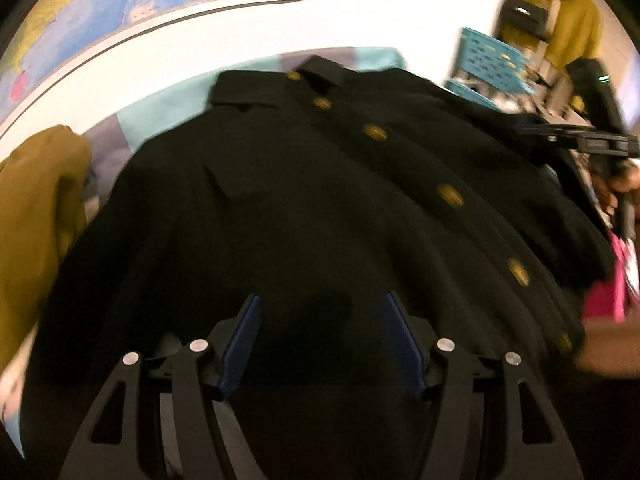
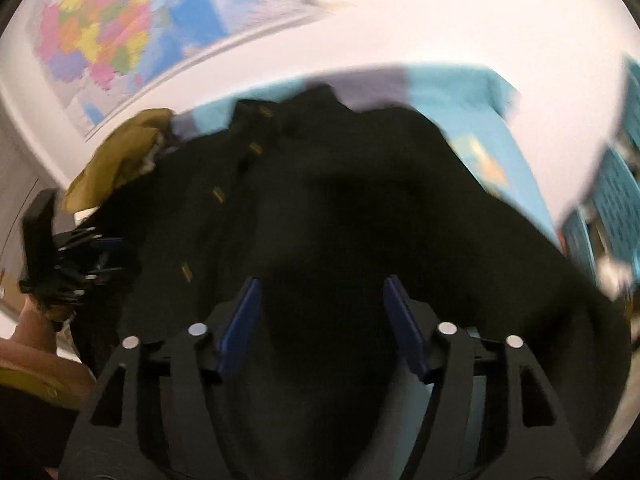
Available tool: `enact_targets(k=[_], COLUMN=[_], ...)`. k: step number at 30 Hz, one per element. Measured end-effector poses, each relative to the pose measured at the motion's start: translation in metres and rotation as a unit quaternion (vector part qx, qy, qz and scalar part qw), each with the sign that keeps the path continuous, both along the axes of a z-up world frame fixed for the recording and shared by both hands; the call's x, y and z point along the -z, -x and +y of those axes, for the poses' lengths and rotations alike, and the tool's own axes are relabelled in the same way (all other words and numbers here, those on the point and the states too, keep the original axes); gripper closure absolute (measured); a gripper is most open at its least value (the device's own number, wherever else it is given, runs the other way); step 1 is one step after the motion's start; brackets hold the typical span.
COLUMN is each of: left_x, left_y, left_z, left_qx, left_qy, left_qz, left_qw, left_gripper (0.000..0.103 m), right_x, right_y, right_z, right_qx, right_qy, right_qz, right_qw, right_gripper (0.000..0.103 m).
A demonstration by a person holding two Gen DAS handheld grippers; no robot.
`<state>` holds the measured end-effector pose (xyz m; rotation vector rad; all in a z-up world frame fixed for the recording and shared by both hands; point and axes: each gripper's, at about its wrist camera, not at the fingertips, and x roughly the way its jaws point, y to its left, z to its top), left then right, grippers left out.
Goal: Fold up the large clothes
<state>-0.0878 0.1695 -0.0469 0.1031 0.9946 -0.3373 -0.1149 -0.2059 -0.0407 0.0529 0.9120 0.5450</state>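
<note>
Two grippers hovering over one black coat (image 1: 304,200), lying buttoned and spread on a teal sheet (image 1: 160,104). Mustard garment (image 1: 36,208) sitting just beside coat's left edge. Left gripper (image 1: 320,340) gaping wide over hem, holding nothing. Right gripper (image 2: 320,320) likewise standing open, gripping nothing, blue pads (image 2: 240,320) well apart above dark cloth.

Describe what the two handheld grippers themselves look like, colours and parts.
Both match: the left gripper and right gripper have matte black linkage arms with cut-out slots, round silver pivot pins and ribbed dark blue finger pads. No cables or markings show.
</note>
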Motion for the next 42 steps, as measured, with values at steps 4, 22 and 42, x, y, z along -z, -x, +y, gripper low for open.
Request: enact_targets(k=[4, 22, 42], left_x=[-0.002, -0.007, -0.038], left_y=[0.046, 0.098, 0.023], left_z=[-0.007, 0.006, -0.031], left_qx=[0.038, 0.010, 0.004], left_qy=[0.057, 0.035, 0.060], left_qz=[0.006, -0.029, -0.100], left_qw=[0.9976, 0.9989, 0.9931], left_gripper=[0.031, 0.036, 0.029], right_x=[0.031, 0.013, -0.009], right_y=[0.033, 0.087, 0.091], right_z=[-0.035, -0.079, -0.165], right_qx=[0.023, 0.050, 0.173], right_qy=[-0.058, -0.095, -0.086], right_qz=[0.051, -0.031, -0.067], right_qw=[0.997, 0.994, 0.979], right_gripper=[0.039, 0.060, 0.101])
